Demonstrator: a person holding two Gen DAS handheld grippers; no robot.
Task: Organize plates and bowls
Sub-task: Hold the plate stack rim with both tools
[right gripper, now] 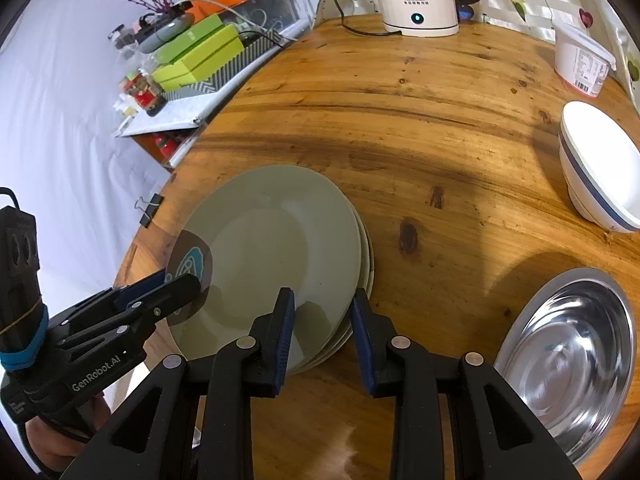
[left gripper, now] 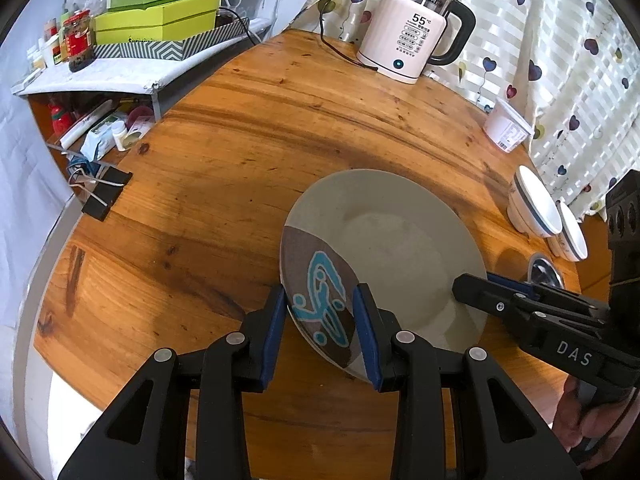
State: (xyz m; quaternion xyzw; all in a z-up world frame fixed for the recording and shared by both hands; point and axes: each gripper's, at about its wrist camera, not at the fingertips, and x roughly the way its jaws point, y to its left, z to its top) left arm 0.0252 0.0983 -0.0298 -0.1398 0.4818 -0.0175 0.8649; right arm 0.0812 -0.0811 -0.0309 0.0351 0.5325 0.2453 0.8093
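We note the top grey-green plate (right gripper: pixel 272 256) sitting on a stack of like plates (right gripper: pixel 366 264) near the left edge of the round wooden table (left gripper: pixel 280 128). Left gripper (left gripper: pixel 320 328) is clamped on its near rim at the brown-and-teal patch (left gripper: pixel 324 300); right gripper (right gripper: pixel 322 334) is clamped on the rim further round. Steel bowl (right gripper: pixel 568 360) lies right of the stack, white bowls (left gripper: pixel 536 208) beyond it, kettle (left gripper: pixel 408 36) at the far edge
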